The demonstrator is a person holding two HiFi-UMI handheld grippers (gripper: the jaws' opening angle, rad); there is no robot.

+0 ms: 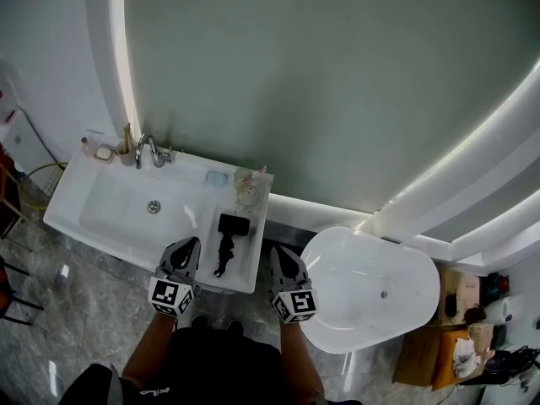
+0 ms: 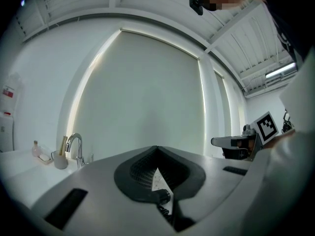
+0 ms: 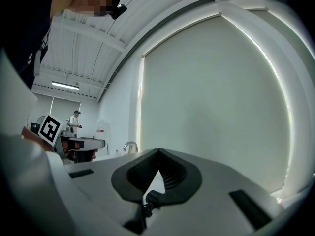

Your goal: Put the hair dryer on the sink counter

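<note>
**Head view:** The hair dryer [image 1: 228, 243] lies at centre frame on the right part of the white table [image 1: 93, 226], between the basin and the table's right edge. It shows only as a black shape with no detail. The left gripper [image 1: 189, 245] and right gripper [image 1: 278, 251] sit at the table's front edge, one on each side of the dryer and clear of it. The arms are cut off at the bottom. A tub [image 1: 371, 285] stands just beside the table's right end.

**Left gripper view:** The left gripper [image 2: 157, 148] has its jaws pressed together with nothing between them. Its body hides the dryer. A faucet [image 2: 74, 144] shows at left. The right gripper [image 2: 219, 141] shows at right, partly hidden.

**Right gripper view:** The right gripper [image 3: 157, 151] is likewise closed and empty, with bare wall ahead. The left gripper [image 3: 98, 143] shows at left.
</note>
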